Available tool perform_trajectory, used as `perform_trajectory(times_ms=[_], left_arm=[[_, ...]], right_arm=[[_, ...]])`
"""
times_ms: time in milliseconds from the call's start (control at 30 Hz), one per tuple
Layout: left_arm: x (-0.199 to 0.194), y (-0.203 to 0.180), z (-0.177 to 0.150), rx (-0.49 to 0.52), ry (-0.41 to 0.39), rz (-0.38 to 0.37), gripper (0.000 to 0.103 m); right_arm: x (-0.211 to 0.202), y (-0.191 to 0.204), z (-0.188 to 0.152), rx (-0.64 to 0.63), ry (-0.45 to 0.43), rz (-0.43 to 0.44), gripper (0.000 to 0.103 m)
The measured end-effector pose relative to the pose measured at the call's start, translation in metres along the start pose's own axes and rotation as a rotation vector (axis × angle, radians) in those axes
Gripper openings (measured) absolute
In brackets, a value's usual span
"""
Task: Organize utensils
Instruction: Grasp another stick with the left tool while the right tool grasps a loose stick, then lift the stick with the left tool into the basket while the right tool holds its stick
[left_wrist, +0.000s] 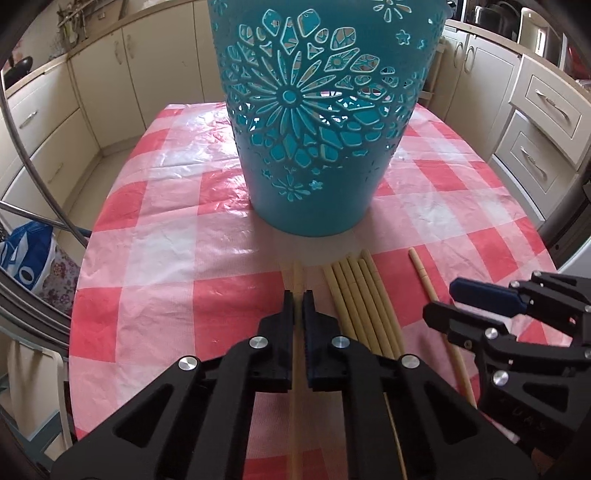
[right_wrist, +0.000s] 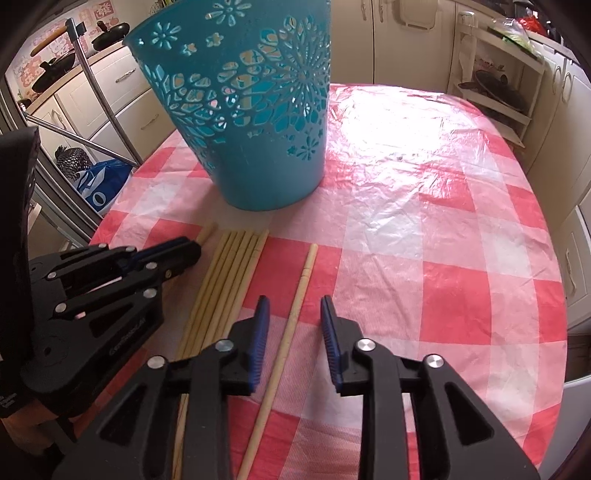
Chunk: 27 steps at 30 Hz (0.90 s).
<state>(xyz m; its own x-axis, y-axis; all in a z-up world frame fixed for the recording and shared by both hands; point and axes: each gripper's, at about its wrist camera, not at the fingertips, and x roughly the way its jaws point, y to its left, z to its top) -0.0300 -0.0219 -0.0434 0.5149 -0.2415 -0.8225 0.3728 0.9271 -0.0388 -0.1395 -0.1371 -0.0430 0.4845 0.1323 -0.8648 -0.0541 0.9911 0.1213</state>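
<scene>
A tall teal cut-out basket (left_wrist: 306, 122) stands upright in the middle of the red-and-white checked tablecloth (left_wrist: 166, 221). In front of it lie several pale wooden chopsticks in a tight row (left_wrist: 354, 291). Left of that row, my left gripper (left_wrist: 297, 299) is shut on a single chopstick (left_wrist: 297, 275), whose tip sticks out past the pads towards the basket. To the right, one more chopstick (right_wrist: 299, 295) lies apart on the cloth. My right gripper (right_wrist: 294, 300) straddles it, open, with its blue pads (right_wrist: 260, 332) clear of the wood on both sides.
Cream kitchen cabinets (left_wrist: 543, 122) ring the table. A metal frame and a blue bag (left_wrist: 26, 254) stand off the left edge. A white rack with pans (right_wrist: 495, 92) is at the far right. The two grippers sit close side by side near the front edge.
</scene>
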Motion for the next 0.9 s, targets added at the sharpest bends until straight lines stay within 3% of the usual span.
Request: perform_trajectory(times_ms=[400,467,500,767,900], left_arm=[[-0.001,-0.002,-0.001,0.009,0.001,0.018,0.006],[-0.001,-0.002,0.0,0.012,0.002,0.009,0.005],[-0.001,-0.002,0.0,0.019,0.003,-0.003,0.005],[-0.002,0.013,0.0,0.0,0.037,-0.104,0.005],[-0.001,0.019,0.001,-0.007,0.043,-0.097,0.005]], right_arm=[[0.007,0.004,0.004,-0.02,0.006,-0.023,0.028],[0.008,0.008,0.004,-0.054,0.005,-0.059,0.013],[0.008,0.009,0.004,-0.064,0.006,-0.064,0.01],[0.008,0.002,0.005,-0.045,0.025,-0.027,0.008],[0.009,0.001,0.007,-0.044,0.026,-0.03,0.008]])
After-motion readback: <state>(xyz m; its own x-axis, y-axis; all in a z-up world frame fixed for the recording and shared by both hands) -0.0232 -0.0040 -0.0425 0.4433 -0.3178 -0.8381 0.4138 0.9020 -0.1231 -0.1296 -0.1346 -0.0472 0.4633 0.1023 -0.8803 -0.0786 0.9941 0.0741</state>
